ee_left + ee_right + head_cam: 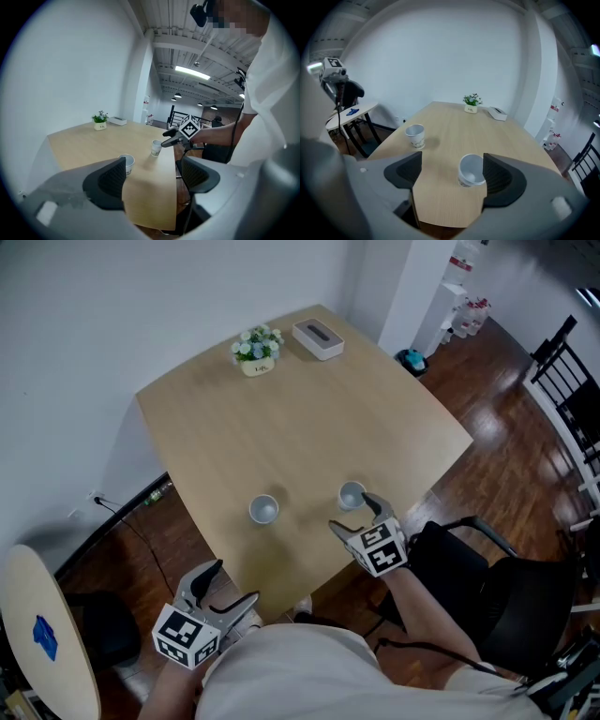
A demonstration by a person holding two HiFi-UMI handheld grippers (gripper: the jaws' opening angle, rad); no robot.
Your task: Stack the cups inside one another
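Observation:
Two small white paper cups stand upright on the wooden table (281, 427) near its front edge. The left cup (263, 510) (126, 163) (415, 136) stands alone. My right gripper (353, 512) (452, 159) is open around the right cup (352, 495) (471, 170) (156, 147), which sits between the jaws, close to the right one. My left gripper (234, 581) (152, 164) is open and holds nothing. It hangs off the table's front edge and looks along the table towards both cups.
A small potted plant (257, 351) and a white tissue box (318, 337) sit at the table's far end. A black chair (487, 587) stands at the right. A round side table (42, 634) is at the lower left.

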